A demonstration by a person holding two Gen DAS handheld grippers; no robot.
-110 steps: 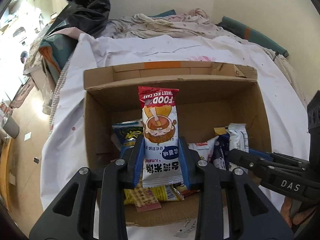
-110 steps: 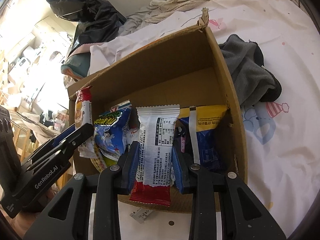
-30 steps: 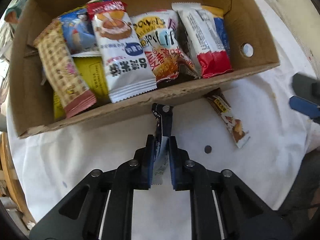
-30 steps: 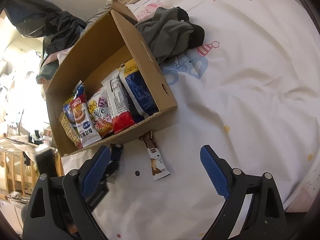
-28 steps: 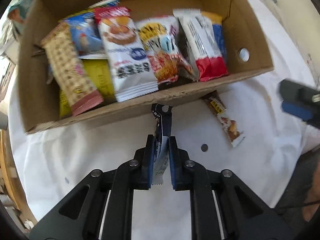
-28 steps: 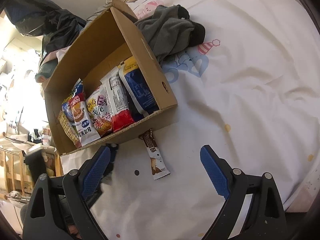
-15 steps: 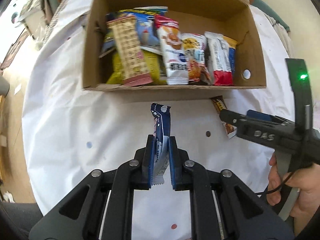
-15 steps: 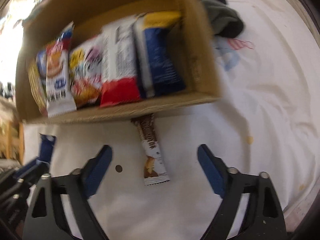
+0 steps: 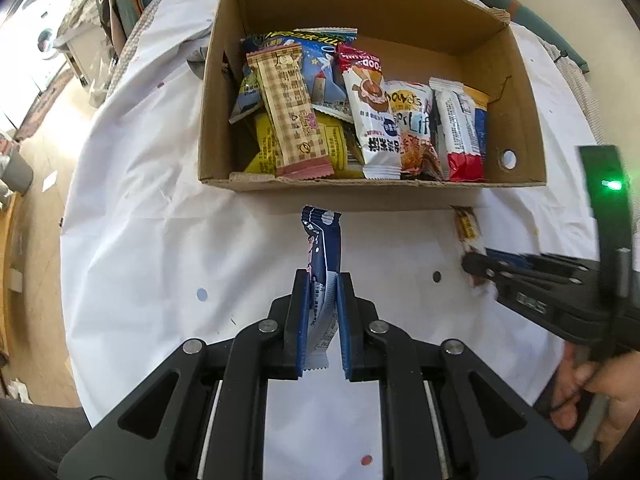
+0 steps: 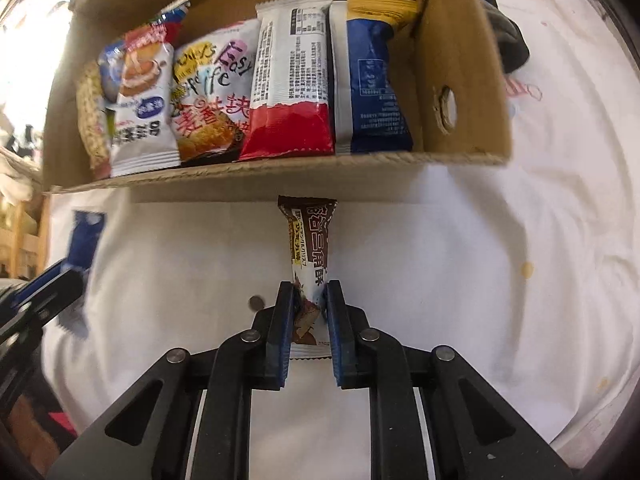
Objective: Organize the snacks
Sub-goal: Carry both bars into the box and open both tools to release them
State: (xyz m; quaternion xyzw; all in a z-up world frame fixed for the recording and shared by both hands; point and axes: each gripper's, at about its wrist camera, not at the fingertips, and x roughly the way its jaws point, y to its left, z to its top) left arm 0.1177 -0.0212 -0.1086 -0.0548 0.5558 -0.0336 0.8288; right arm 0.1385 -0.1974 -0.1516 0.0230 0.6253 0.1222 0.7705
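A cardboard box (image 9: 372, 190) on a white sheet holds several snack packets standing in a row. It also shows in the right wrist view (image 10: 256, 172). My left gripper (image 9: 323, 280) is shut on a dark blue snack packet (image 9: 322, 240), held above the sheet just in front of the box. My right gripper (image 10: 308, 292) is shut on a brown chocolate snack bar (image 10: 310, 240) whose far end reaches the box's front wall. The right gripper (image 9: 476, 266) and the bar (image 9: 468, 228) also show at the right of the left wrist view.
The white sheet (image 9: 160, 240) covers a table or bed. A dark grey cloth (image 10: 504, 44) lies right of the box. A small dark spot (image 10: 255, 303) marks the sheet. Floor and furniture (image 9: 36, 80) lie at left. A hand (image 9: 592, 396) holds the right gripper.
My right gripper came down and closed on the brown snack bar; it was wide open before. My left gripper pulled back and up, still holding the blue packet.
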